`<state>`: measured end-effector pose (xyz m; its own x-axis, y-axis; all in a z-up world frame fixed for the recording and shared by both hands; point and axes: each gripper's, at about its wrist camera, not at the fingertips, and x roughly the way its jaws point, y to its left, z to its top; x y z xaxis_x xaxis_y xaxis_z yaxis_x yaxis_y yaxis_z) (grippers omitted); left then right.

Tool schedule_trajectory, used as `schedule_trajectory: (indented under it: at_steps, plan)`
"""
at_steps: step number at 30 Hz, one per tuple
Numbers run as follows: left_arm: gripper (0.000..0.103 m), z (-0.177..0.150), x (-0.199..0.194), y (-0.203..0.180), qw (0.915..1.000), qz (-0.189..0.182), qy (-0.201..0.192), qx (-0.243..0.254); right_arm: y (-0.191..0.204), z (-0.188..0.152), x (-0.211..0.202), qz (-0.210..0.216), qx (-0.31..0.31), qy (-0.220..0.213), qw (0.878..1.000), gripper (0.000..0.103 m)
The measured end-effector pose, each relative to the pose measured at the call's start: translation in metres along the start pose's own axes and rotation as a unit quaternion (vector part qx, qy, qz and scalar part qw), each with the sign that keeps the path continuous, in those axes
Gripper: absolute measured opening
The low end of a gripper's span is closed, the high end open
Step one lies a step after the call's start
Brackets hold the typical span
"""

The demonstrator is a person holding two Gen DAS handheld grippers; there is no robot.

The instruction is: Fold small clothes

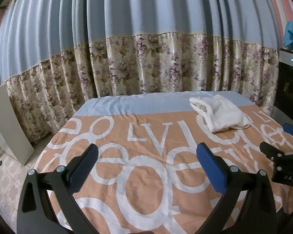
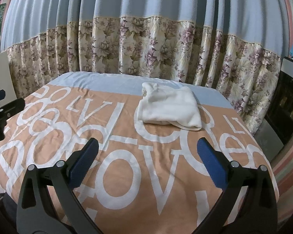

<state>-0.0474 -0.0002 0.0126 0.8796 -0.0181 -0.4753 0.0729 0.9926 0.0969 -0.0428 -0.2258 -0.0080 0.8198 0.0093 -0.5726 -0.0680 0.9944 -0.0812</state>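
- On the far right part of the table cover (image 2: 127,175), a folded white garment (image 2: 169,108) was seen lying, straddling the line between the peach lettered area and the pale blue band.
- Left gripper (image 1: 147,156): jaws were spread wide, nothing held, poised over bare cover on the near left side.
- Right gripper (image 2: 148,154): jaws likewise spread wide and empty, short of the garment's near edge.
- Floral curtain (image 1: 146,64) was noted close behind the table's far edge; floor tiles (image 1: 7,175) were seen beyond the left edge.
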Motion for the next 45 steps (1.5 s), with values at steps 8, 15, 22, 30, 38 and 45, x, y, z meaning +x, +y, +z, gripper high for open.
schedule_trajectory:
  at_steps: [8, 15, 22, 30, 38, 45]
  plan:
    - [0.101, 0.000, 0.010, -0.004, 0.9998, 0.009, 0.018, -0.005, -0.006, 0.000, -0.004, -0.011, 0.001, -0.006, 1.000, 0.100]
    - [0.101, -0.002, 0.011, -0.009, 0.9998, -0.001, 0.018, -0.009, -0.016, 0.002, -0.003, -0.020, 0.014, -0.009, 1.000, 0.100]
    - [0.101, -0.001, 0.011, -0.007, 0.9997, 0.007, 0.018, -0.016, -0.017, 0.002, -0.002, -0.019, 0.013, -0.010, 1.000, 0.100]
    - [0.101, 0.000, 0.008, -0.006, 0.9995, 0.028, 0.004, -0.017, -0.021, 0.003, -0.002, -0.022, 0.015, -0.013, 1.000, 0.100]
    - [0.101, 0.000, 0.009, -0.003, 0.9993, 0.031, 0.004, -0.019, -0.024, 0.004, -0.003, -0.025, 0.017, -0.014, 0.999, 0.100]
    - [0.101, 0.001, 0.011, -0.004, 0.9989, 0.038, 0.007, -0.025, -0.026, 0.003, 0.000, -0.022, 0.015, -0.009, 1.000, 0.100]
